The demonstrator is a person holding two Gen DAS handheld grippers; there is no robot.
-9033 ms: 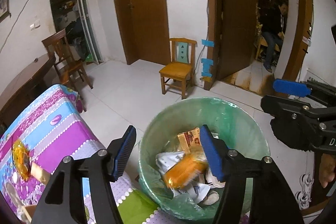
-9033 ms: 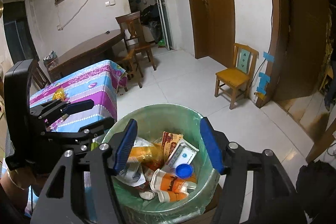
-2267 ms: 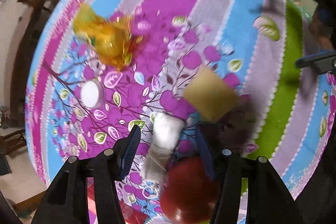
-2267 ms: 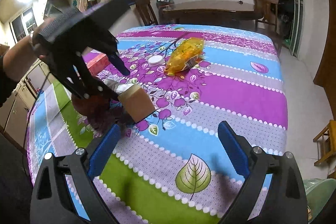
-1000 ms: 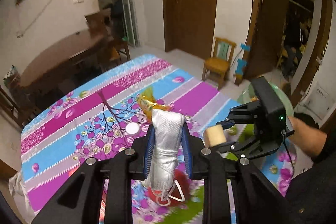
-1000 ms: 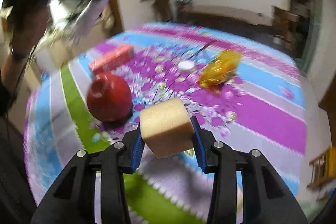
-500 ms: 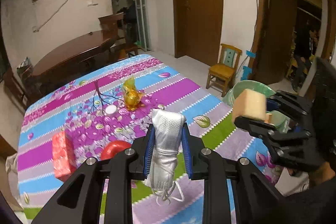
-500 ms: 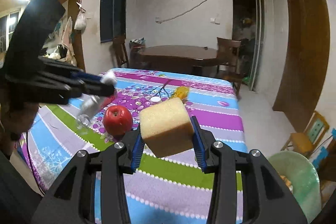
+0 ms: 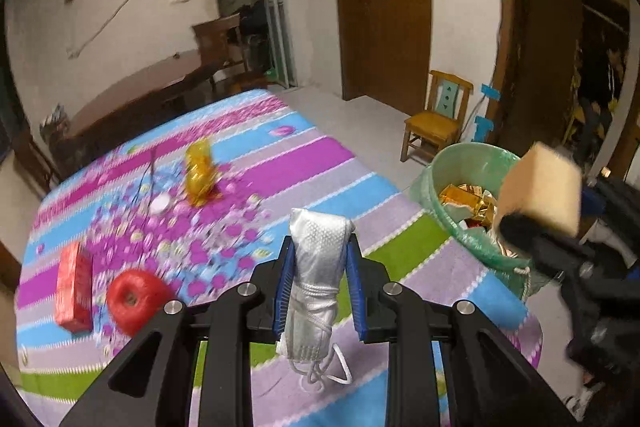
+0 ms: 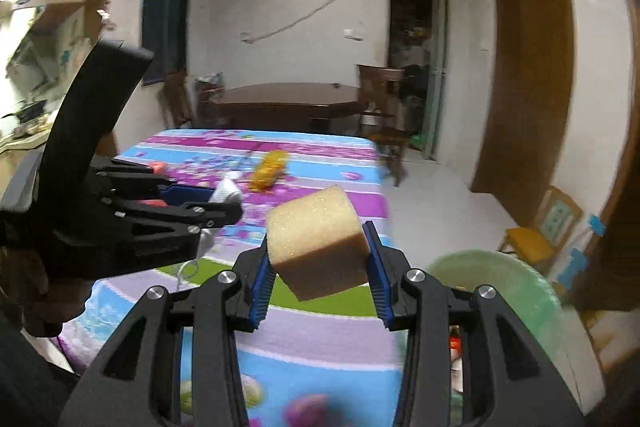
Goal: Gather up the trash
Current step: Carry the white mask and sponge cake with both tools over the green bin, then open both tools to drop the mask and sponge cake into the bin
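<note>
Two grippers are each clamped on a piece of trash above a table (image 9: 304,163) with a striped, flowered cloth. In the left wrist view, the left gripper (image 9: 320,283) pinches a folded silvery face mask (image 9: 316,267) between its blue pads, the mask's white loops dangling below the jaws. At 3 o'clock in that view, the right gripper (image 9: 536,223) holds a tan sponge block (image 9: 540,187) just above the near rim of a green bin (image 9: 452,163), which stands on the floor off the table's corner and already contains gold wrappers and other rubbish.

In the right wrist view, the right gripper (image 10: 318,267) squeezes the sponge block (image 10: 316,247) tilted on one corner; the left gripper (image 10: 216,203) reaches in from 9 o'clock with the mask (image 10: 228,191) between its fingers, and the bin (image 10: 520,291) sits at 4 o'clock.

On the table lie a yellow crinkled wrapper (image 9: 198,167) near 11 o'clock in the left wrist view, a small white lid (image 9: 159,203) just beside it, and a red apple (image 9: 134,299) with a red box (image 9: 74,287) next to it at 8 o'clock. A small wooden chair (image 9: 436,119) stands beyond the bin.
</note>
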